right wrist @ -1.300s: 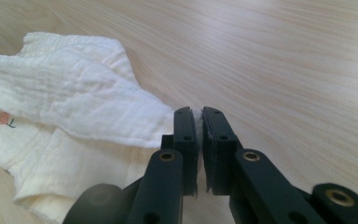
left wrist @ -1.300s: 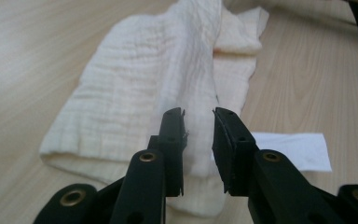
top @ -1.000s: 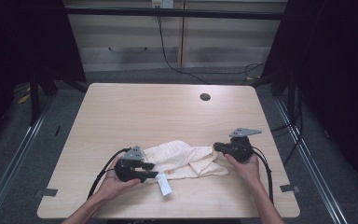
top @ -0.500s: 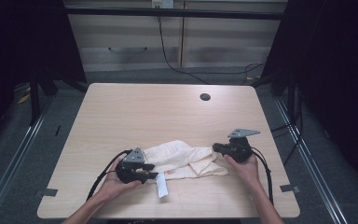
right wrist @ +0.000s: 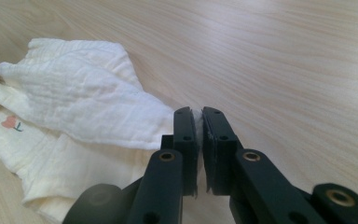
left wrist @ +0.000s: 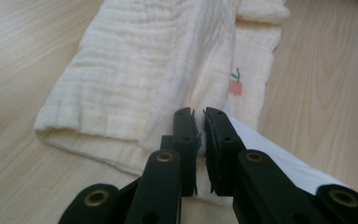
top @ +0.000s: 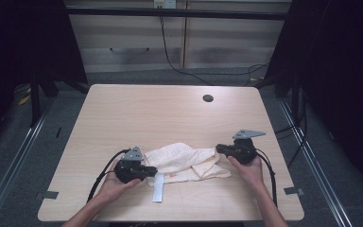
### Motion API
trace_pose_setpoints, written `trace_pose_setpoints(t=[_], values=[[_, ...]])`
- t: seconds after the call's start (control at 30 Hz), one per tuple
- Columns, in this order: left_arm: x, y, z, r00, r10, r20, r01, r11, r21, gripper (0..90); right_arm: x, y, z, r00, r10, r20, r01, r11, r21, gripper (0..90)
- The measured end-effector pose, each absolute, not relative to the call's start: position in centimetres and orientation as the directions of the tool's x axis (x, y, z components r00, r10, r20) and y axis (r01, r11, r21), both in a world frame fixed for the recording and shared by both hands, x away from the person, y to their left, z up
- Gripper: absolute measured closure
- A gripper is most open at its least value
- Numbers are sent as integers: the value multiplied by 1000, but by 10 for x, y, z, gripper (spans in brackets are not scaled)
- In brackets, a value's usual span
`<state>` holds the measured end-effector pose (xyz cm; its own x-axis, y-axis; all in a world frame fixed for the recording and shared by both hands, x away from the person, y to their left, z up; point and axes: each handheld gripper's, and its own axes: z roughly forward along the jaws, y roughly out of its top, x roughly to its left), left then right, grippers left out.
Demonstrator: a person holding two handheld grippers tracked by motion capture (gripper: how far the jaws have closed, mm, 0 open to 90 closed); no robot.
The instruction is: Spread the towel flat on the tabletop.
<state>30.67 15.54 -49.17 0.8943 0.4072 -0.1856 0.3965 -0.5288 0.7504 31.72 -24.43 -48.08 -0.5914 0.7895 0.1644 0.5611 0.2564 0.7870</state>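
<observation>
A cream muslin cloth lies crumpled near the table's front edge, with a white label strip hanging from its left end. My left gripper has just closed its jaws on the cloth's left corner; cloth is pinched between its pads. My right gripper is shut on the cloth's right corner, with a thin fold between its pads. A small pink flower print shows on the lower layer of the cloth.
The wooden table has a dark round cable hole at the back right. Black cables trail from both grippers toward the front edge. Cabinets stand behind the table.
My left gripper has shifted slightly along the cloth's left end and closed on its corner. The right gripper has kept still, holding its corner.
</observation>
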Motion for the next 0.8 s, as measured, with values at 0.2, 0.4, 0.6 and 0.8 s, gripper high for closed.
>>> trace_pose_setpoints(t=[0.2, 0.4, 0.6, 0.8], values=[[309, 164, -482, 884, 416, -214, 411, -472, 780, 834, 315, -245, -476, -595, 787, 165, 544, 243, 803, 849], [312, 174, -468, 878, 426, -219, 403, -412, 817, 834, 311, -244, -464, -602, 780, 169, 518, 221, 826, 850], [316, 183, -453, 870, 431, -241, 406, -349, 844, 834, 306, -242, -441, -621, 770, 148, 462, 206, 863, 852], [320, 186, -436, 871, 436, -228, 382, -309, 871, 835, 304, -244, -422, -629, 766, 132, 411, 184, 893, 854]])
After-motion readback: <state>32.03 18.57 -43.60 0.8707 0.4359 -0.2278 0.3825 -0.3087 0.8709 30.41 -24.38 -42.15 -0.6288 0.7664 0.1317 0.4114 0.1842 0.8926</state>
